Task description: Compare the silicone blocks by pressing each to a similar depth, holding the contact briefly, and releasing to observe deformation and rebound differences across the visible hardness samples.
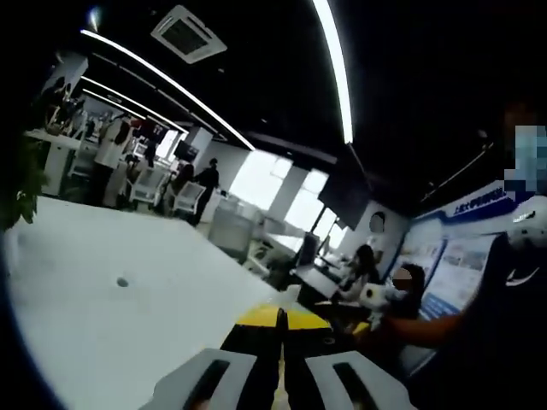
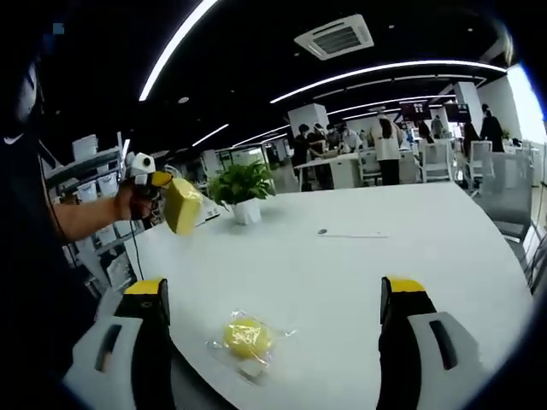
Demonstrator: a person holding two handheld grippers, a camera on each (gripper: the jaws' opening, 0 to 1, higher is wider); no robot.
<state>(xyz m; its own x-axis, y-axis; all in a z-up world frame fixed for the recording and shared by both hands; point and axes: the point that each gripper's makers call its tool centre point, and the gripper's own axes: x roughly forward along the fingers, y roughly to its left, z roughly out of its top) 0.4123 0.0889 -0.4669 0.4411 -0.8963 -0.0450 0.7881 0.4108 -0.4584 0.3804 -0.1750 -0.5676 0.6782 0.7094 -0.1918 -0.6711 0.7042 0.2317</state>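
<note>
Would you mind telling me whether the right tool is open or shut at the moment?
Open. In the right gripper view, the right tool has its two yellow-tipped jaws standing wide apart, with bare white table and a small bagged yellow block between them, untouched.

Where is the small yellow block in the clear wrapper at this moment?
In the right gripper view, the wrapped yellow block lies on the white table, between the open right gripper's jaws, nearer the left one.

In the right gripper view, the right claw [image 2: 278, 329] stands wide open, its two jaws far apart and low above the bench. The person's left hand [image 2: 130, 202] is raised at the left of that view, with the forearm reaching out. In the left gripper view, the left claw [image 1: 281, 329] has its jaws pressed together.
</note>
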